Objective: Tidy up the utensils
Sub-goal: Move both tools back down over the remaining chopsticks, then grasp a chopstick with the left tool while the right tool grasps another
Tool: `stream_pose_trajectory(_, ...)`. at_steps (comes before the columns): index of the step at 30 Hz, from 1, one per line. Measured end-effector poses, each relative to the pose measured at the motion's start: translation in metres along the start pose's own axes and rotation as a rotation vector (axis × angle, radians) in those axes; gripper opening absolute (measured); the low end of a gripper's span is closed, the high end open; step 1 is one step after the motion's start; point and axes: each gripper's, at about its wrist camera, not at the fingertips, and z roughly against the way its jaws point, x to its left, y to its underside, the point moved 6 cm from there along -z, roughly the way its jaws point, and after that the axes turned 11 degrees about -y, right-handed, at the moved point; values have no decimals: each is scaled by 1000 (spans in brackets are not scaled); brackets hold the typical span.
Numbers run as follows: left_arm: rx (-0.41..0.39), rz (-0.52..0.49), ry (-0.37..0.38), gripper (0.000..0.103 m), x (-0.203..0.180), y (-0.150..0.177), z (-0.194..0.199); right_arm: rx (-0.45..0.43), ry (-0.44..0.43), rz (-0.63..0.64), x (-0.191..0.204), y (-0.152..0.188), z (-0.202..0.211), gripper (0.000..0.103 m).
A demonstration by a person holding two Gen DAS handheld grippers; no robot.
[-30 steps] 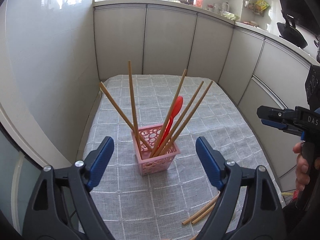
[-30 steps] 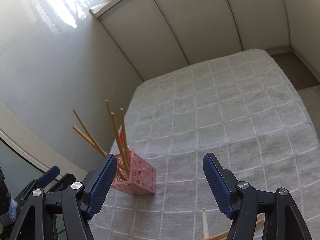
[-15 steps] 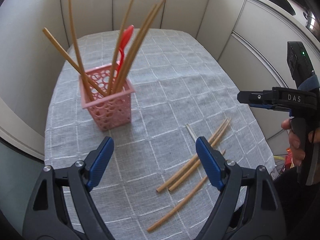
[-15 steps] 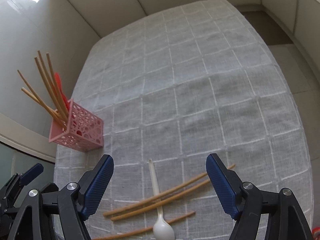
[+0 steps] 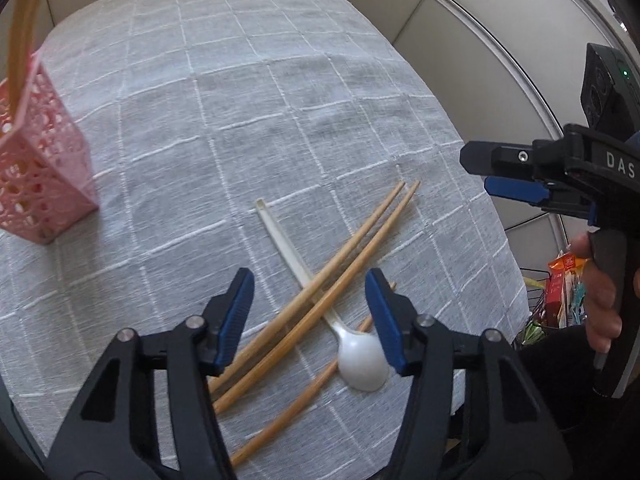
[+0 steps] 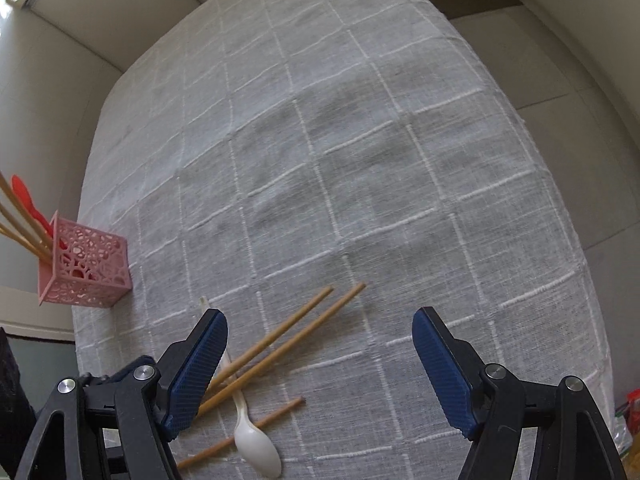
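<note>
A: Where are the loose utensils?

B: 3 wooden chopsticks point(image 5: 320, 280) lie on the grey checked cloth point(image 5: 280, 100) covering the surface, near its front edge. 2 of them run side by side across the handle of a white spoon point(image 5: 362, 360); the 3rd passes by its bowl.

A: And the holder?

B: The pink basket point(image 6: 86, 270) stands well apart at the left edge, with more chopsticks and a red spoon point(image 6: 24, 194) upright in it.

A: The claws?

B: The left claw point(image 5: 310, 316) hangs over the pile, its jaws closing, pinching nothing yet. The right claw point(image 6: 320, 364) is spread wide and empty, just beside the pile.
</note>
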Motion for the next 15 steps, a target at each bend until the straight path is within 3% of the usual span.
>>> stream_pose_trajectory(9,27,-94,-30,28,-30,-19,-29,18,-2,-54,-22,-4,-2,81)
stream_pose_trajectory(15,16,-132,-60,24,-40,-26,-39,39,-20,-83,-29,-3,-5,81)
